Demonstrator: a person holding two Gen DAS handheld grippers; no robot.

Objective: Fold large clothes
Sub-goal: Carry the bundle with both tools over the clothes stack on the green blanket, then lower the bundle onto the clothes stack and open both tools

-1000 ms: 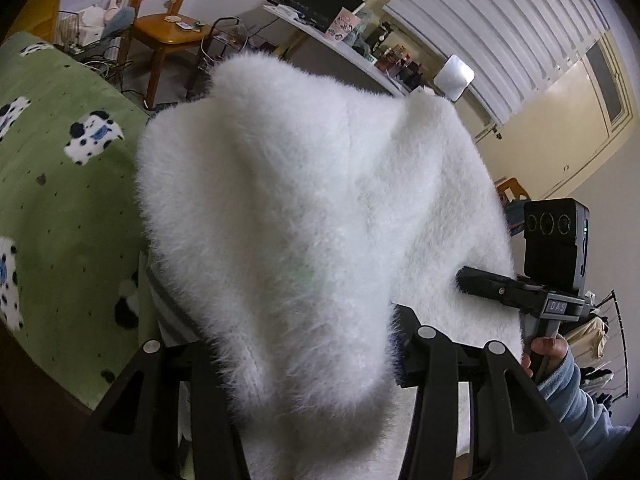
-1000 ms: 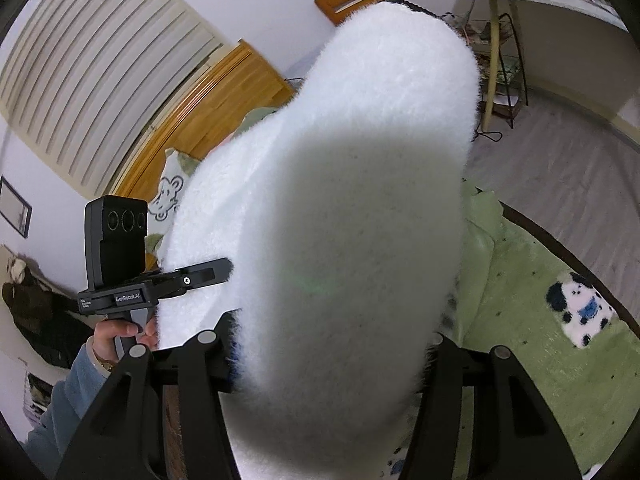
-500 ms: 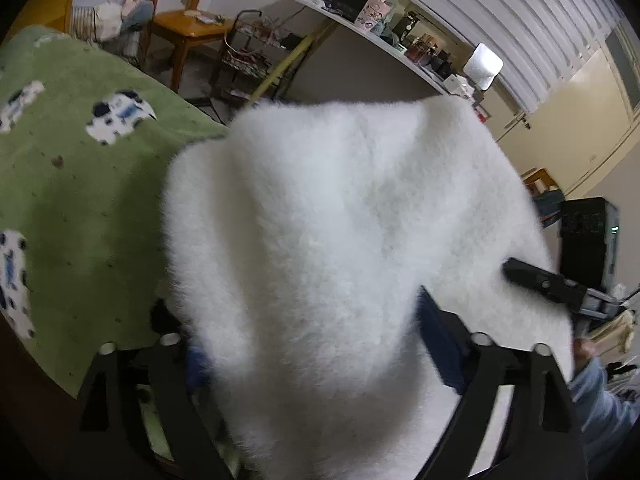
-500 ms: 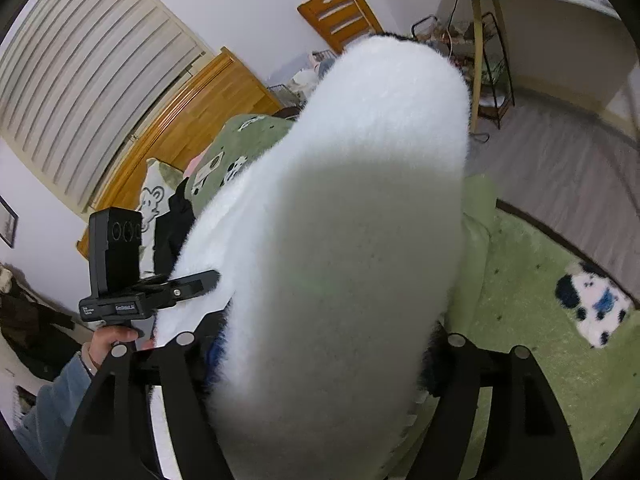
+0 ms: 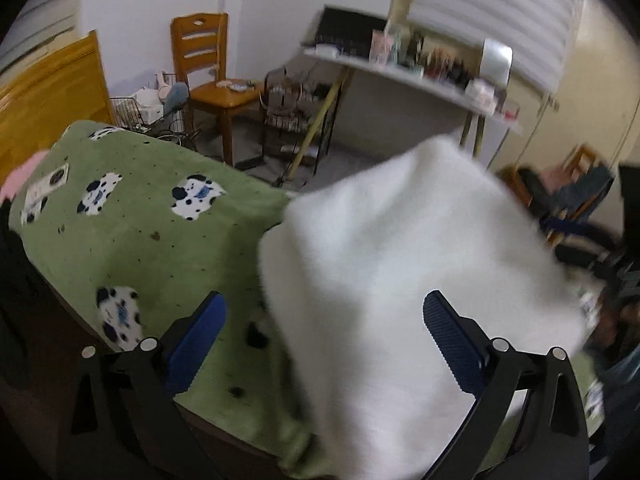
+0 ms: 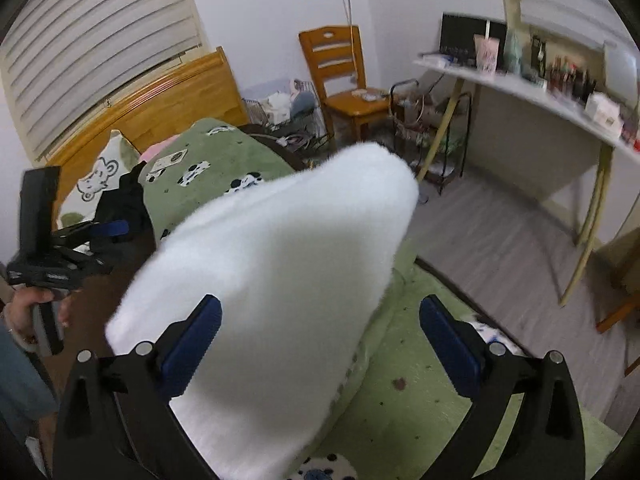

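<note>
A fluffy white garment point(image 5: 404, 264) lies folded in a thick bundle on the green cow-print blanket point(image 5: 132, 240) of a bed. In the left wrist view it fills the right half, and my left gripper point(image 5: 324, 320) is open with its blue pads apart, above the garment's left edge. In the right wrist view the same garment point(image 6: 280, 280) rises in a mound. My right gripper point(image 6: 320, 324) is open, jaws wide, holding nothing. The left gripper point(image 6: 60, 248) also shows at the left of that view.
A wooden chair point(image 5: 212, 76), wire baskets point(image 5: 156, 116) and a long desk point(image 5: 408, 76) with bottles stand beyond the bed. A wooden headboard point(image 6: 152, 104) is at the far end. Grey floor point(image 6: 500, 240) lies to the right of the bed.
Both grippers were shut on the white garment and held it up. Now both are open and drawn back, and the garment has dropped onto the blanket.
</note>
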